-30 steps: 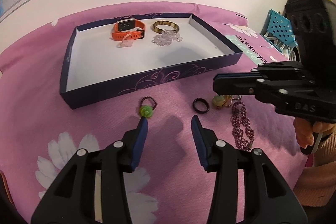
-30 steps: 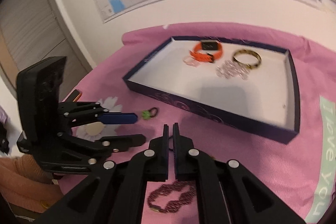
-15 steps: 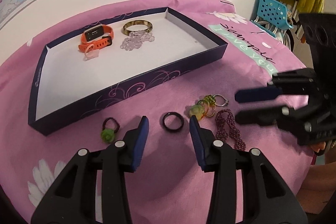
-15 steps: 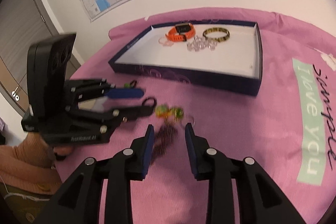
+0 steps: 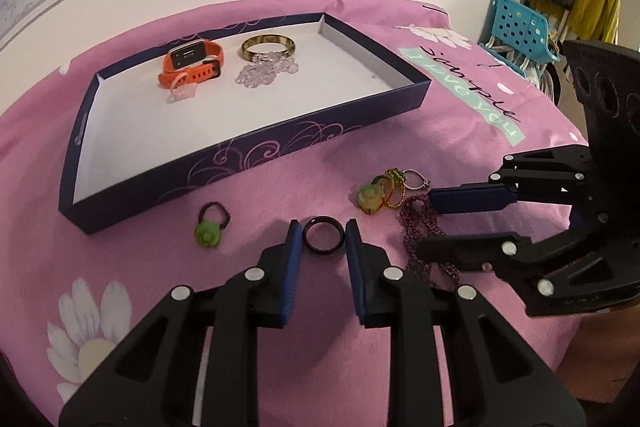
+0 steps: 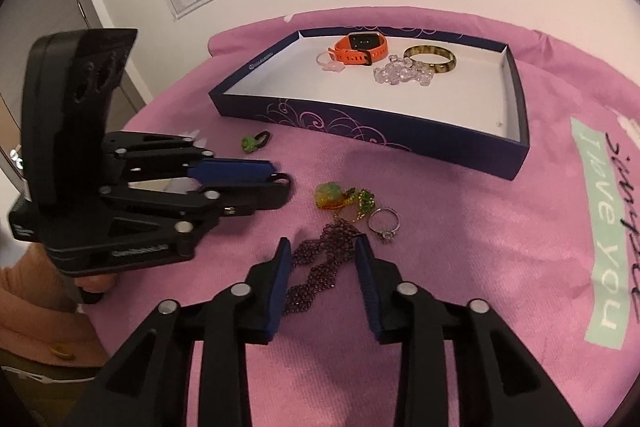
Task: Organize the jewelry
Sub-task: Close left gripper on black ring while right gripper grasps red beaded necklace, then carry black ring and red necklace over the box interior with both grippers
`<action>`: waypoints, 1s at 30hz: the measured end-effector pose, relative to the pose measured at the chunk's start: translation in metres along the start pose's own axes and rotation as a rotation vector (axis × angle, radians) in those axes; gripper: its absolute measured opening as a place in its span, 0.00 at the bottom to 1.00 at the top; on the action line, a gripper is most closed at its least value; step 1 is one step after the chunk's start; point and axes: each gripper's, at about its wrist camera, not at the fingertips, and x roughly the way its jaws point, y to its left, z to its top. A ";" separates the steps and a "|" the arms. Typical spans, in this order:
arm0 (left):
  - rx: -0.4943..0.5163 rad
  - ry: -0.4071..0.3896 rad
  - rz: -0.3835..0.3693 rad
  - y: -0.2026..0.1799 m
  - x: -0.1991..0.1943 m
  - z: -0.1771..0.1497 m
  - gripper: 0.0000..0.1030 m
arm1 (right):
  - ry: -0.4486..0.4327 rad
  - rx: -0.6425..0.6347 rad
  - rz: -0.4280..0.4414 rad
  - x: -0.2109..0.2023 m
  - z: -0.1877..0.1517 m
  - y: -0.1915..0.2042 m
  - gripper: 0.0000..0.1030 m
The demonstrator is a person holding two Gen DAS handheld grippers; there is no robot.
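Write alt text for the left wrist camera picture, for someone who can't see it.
The left gripper is closing around a black ring lying on a pink cloth; its pads do not yet press it. To the right, the right gripper reaches over a purple beaded chain. Behind sits a dark tray holding an orange watch.

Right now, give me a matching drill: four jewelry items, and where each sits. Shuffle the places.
Items:
1. orange watch
2. black ring
3. purple beaded bracelet
4. silver ring

Places:
A. between the left tool's closing fingers
B. on the cloth, near the yellow-green cluster
C. inside the box
D. between the right tool's closing fingers

Pairs: 1-C, 2-A, 3-D, 4-B
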 end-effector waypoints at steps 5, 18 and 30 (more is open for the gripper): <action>-0.043 -0.009 -0.001 0.010 -0.008 -0.006 0.22 | -0.002 0.008 -0.003 -0.002 -0.001 -0.003 0.02; -0.087 -0.073 0.004 0.026 -0.034 -0.003 0.22 | -0.114 -0.003 0.081 -0.036 0.022 0.004 0.01; -0.077 -0.135 0.025 0.029 -0.052 0.012 0.22 | -0.186 -0.023 0.056 -0.054 0.051 -0.002 0.01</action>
